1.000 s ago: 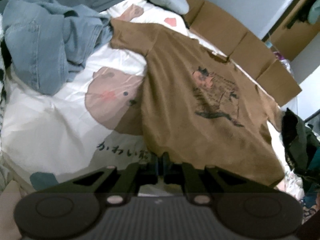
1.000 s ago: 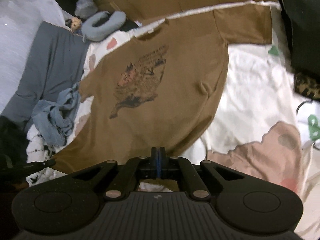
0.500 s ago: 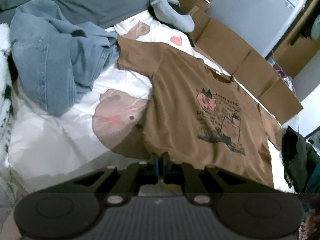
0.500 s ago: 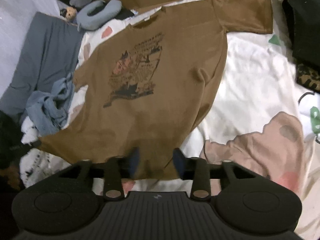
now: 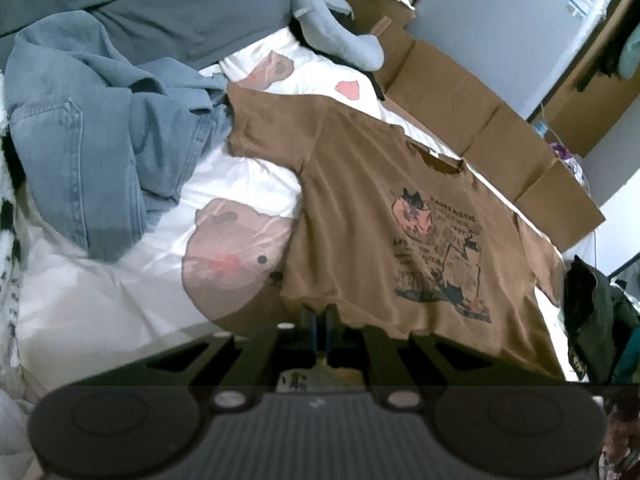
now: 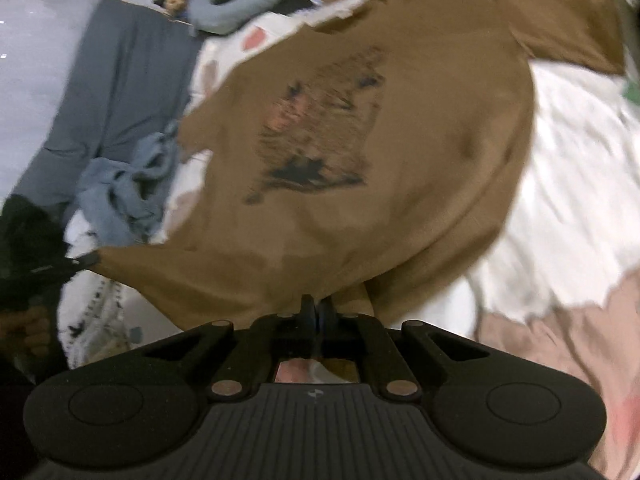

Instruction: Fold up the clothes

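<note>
**Two grippers pinch the hem of a brown T-shirt**

Two black plastic grippers, each with a ribbed body and round side discs, hold the lower edge of the brown T-shirt [image 5: 360, 208]. The left gripper [image 5: 319, 316] has its jaws drawn together on the hem near one bottom corner; the right gripper [image 6: 318, 312] has its jaws pressed narrow on the hem too, and the cloth bunches into a small fold just above them. In the right wrist view the shirt is blurred.

The shirt is soft matte knit, spread face up on a white bedsheet [image 5: 100, 304] printed with large rounded pink animal shapes and a small red heart-like patch. Short sleeves lie out to both sides, the collar at the far end. Its chest print [image 5: 438, 256] shows an orange and black cat-like figure over dark line drawing, with the word "FANTASTIC" legible; the smaller lines beneath cannot be read.

Beside one sleeve lies a crumpled heap of faded blue denim [image 5: 92, 148] with stitched seams, touching the sleeve's edge. Behind it is smooth grey cloth [image 5: 160, 8] and a curved grey neck pillow [image 5: 336, 36]. Flattened brown cardboard [image 5: 480, 120] runs along the far side of the bed. A white appliance [image 5: 516, 20] carries a label too small to read.
</note>
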Tool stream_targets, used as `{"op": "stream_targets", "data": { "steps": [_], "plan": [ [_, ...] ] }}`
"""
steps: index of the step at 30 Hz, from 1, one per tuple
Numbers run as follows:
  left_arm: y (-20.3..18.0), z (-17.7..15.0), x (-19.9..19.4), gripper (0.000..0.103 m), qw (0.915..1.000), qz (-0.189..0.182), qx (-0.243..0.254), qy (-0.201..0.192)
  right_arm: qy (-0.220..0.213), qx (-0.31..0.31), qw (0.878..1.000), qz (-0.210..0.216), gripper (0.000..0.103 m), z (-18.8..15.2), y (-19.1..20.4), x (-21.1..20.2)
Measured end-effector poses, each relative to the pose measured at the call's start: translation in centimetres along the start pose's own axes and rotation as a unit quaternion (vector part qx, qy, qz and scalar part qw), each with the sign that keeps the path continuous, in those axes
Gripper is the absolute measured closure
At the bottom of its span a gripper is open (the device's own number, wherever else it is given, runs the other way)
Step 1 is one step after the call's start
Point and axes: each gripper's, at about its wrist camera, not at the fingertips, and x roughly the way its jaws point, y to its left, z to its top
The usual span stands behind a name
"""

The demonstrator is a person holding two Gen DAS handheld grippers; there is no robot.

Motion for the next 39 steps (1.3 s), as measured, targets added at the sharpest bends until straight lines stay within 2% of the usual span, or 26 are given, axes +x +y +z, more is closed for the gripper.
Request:
{"op": "stream_targets", "data": {
  "steps": [6, 18, 19, 21, 23, 25, 27, 29, 35, 39],
  "plan": [
    [0.7, 1.0, 0.8, 0.099, 1.0, 0.006, -0.003, -0.003, -0.01, -0.005, 0.999, 0.03, 0.103, 2.8, 1.9, 1.4],
    [2.4, 2.6, 4.6, 0.099, 0.9996, 0.027, 0.002, 0.011, 0.022, -0.024, 0.999, 0.034, 0.101, 6.9, 3.5, 7.5],
    [2.7, 2.7, 5.0, 0.099, 0.9994, 0.031, 0.001, 0.013, 0.024, -0.023, 0.999, 0.035, 0.099, 7.2, 3.5, 7.8],
    [3.1, 2.7, 5.8, 0.099, 0.9991, 0.037, -0.002, 0.018, 0.024, -0.017, 0.999, 0.04, 0.088, 7.6, 3.4, 8.1],
    [3.4, 2.5, 6.5, 0.099, 0.9985, 0.047, -0.006, 0.029, 0.02, -0.011, 0.999, 0.045, 0.06, 7.9, 3.2, 7.9],
    [3.6, 2.4, 7.2, 0.098, 0.9974, 0.058, -0.012, 0.04, 0.008, -0.001, 0.999, 0.054, 0.053, 8.3, 2.9, 7.3],
    [3.9, 2.2, 7.8, 0.097, 0.9961, 0.069, -0.017, 0.052, -0.001, 0.005, 0.998, 0.056, 0.052, 8.7, 2.7, 6.5],
    [3.7, 2.0, 7.9, 0.089, 0.9954, 0.076, -0.019, 0.055, -0.009, 0.006, 0.999, 0.049, 0.052, 8.8, 2.3, 5.7],
    [2.4, 1.6, 6.9, 0.074, 0.9957, 0.074, -0.003, 0.055, -0.032, 0.022, 0.999, 0.028, 0.052, 8.3, 0.6, 3.3],
    [2.0, 1.4, 6.1, 0.071, 0.9955, 0.077, -0.001, 0.055, -0.036, 0.037, 0.999, 0.018, 0.052, 6.6, -0.8, 2.5]
  ]
}}
